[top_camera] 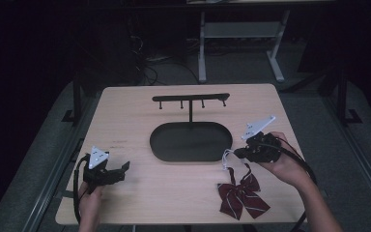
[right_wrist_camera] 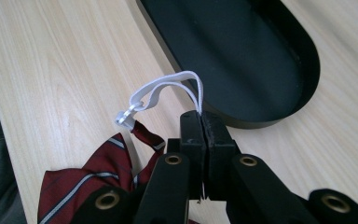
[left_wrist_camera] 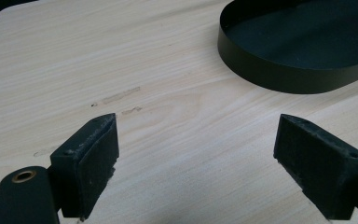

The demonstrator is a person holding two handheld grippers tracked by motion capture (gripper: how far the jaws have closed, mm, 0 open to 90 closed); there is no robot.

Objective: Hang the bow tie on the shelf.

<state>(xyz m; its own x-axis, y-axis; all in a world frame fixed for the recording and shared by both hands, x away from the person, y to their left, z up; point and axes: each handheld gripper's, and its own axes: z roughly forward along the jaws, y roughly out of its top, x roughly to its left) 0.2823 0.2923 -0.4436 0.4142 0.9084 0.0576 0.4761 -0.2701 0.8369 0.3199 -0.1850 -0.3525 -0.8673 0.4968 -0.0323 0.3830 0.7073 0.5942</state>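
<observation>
Strap [right_wrist_camera: 168, 88] in right gripper [right_wrist_camera: 200, 116], apparently pinched

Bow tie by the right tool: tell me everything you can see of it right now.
The bow tie is dark red fabric with thin pale stripes, tied in a bow with two tails. It lies on the wooden table near the front edge, in front of the black oval tray and apart from it. A white elastic strap with a small clasp loops up from it. The right tool is shut on that strap.
</observation>
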